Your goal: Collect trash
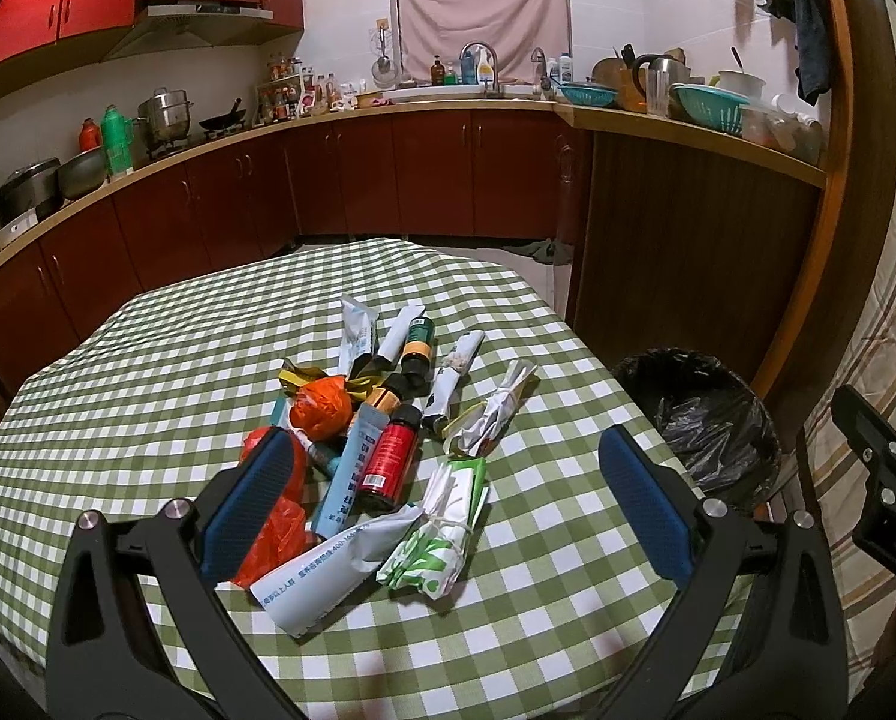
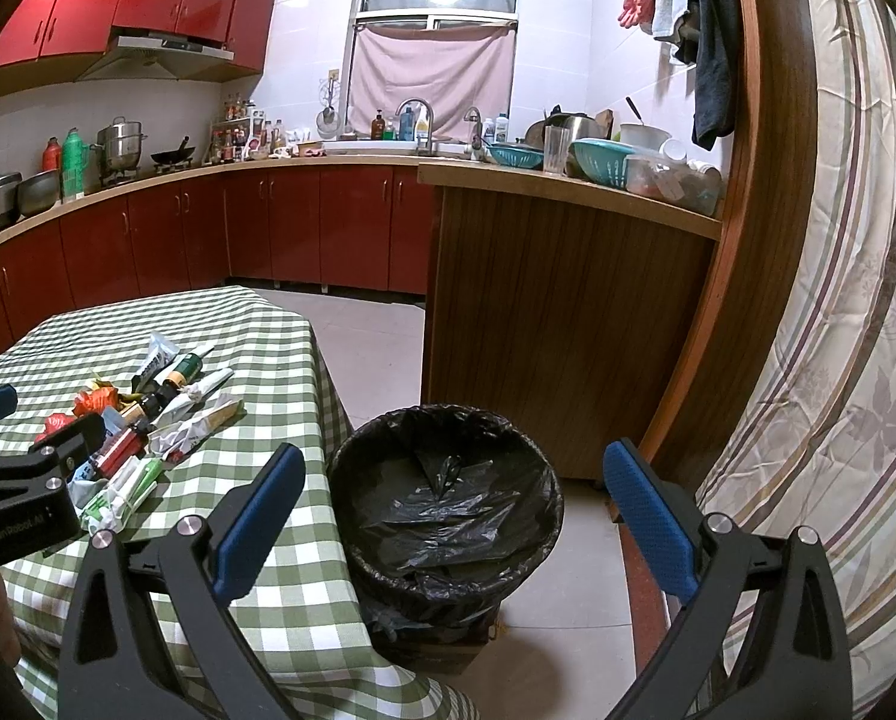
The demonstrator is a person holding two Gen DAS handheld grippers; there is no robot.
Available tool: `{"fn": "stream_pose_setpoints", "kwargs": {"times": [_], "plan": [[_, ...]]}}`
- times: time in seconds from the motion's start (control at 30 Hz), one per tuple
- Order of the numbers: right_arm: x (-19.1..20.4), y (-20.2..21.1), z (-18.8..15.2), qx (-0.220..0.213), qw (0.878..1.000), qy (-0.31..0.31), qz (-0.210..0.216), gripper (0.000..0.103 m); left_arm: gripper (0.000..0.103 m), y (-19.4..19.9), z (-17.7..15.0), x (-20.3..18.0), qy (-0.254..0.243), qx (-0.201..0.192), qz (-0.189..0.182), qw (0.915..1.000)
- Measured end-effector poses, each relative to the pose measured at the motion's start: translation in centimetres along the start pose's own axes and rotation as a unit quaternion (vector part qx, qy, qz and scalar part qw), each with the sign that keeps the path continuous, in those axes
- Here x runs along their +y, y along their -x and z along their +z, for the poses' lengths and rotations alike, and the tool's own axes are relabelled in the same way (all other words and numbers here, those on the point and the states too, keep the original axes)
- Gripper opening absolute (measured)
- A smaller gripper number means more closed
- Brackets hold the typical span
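Observation:
A pile of trash lies on the green checked table [image 1: 148,372]: a red bottle [image 1: 391,459], an orange bag [image 1: 321,409], a green-and-white paper bundle [image 1: 442,531], a white pouch [image 1: 328,576], tubes and small dark bottles. My left gripper [image 1: 448,498] is open above the near side of the pile, empty. My right gripper [image 2: 454,510] is open and empty above the black-lined bin [image 2: 448,498], which stands on the floor right of the table [image 2: 268,360]. The bin also shows in the left wrist view [image 1: 706,414]. The pile shows in the right wrist view [image 2: 142,432].
A wooden counter side [image 2: 556,324] stands behind the bin. Red kitchen cabinets [image 1: 388,180] line the far wall, with pots and bottles on the worktop. A patterned curtain [image 2: 838,360] hangs at the right. The left gripper's body [image 2: 22,480] shows in the right wrist view.

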State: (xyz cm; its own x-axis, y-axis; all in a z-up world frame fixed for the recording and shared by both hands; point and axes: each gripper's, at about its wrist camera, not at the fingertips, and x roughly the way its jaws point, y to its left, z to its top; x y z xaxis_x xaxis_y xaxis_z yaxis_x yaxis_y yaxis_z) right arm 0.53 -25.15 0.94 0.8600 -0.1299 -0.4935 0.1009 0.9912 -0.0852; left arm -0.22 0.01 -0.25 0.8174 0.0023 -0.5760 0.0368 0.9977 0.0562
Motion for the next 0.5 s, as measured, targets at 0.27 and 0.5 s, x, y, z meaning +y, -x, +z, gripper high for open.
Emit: {"fn": "stream_pose_setpoints", "kwargs": {"times": [0.27,0.5], "plan": [[0.01,0.02,0.01,0.000,1.000,0.000,0.000,0.097,0.099,-0.04,-0.07,-0.03,0.001,0.002,-0.001,1.0000],[0.06,0.05,0.02,0.000,1.000,0.000,0.000,0.097,0.099,-0.05,-0.06,-0.08,0.001,0.002,0.000,1.0000]]}}
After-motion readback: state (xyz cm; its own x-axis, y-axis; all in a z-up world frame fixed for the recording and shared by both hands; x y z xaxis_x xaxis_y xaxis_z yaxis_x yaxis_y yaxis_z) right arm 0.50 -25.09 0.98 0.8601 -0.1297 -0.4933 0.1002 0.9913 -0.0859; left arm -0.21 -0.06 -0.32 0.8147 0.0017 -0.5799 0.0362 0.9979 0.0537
